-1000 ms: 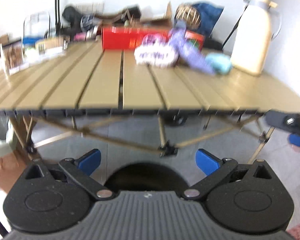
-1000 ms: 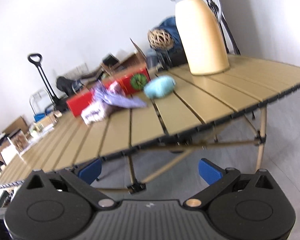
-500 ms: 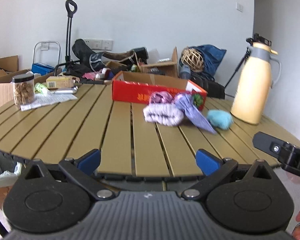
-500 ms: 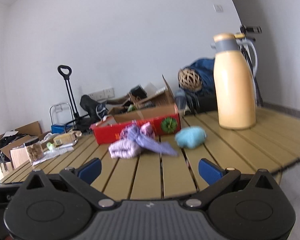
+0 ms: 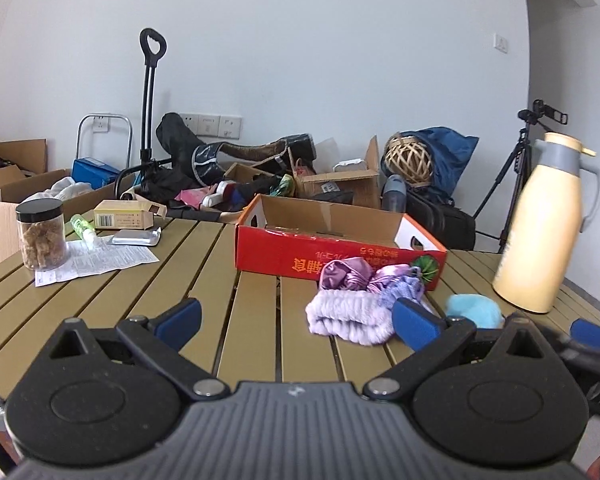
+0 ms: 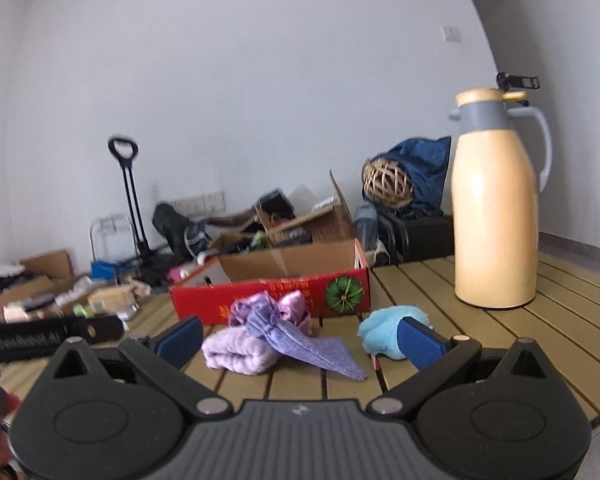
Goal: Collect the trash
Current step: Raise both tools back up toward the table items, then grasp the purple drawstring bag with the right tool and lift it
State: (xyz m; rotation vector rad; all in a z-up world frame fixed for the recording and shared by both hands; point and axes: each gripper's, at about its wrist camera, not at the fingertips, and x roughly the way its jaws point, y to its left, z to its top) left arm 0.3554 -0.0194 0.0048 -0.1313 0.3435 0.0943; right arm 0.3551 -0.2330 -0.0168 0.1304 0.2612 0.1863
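A soft lilac bundle [image 5: 350, 314], topped by shiny purple cloth [image 6: 284, 308], is seen on the slatted table [image 5: 252, 312] before the red box [image 5: 336, 248]. Both grippers [image 5: 296, 318] [image 6: 298, 338] are held apart, empty.

My left gripper [image 5: 296, 316]: matte black speckled housing, ribbed grey centre plate, two round discs, triangular cutouts, silver pivot screws, blue finger pads [image 5: 180, 315]. My right gripper [image 6: 298, 338]: same build. White lettering on a black bar at left in the right view.
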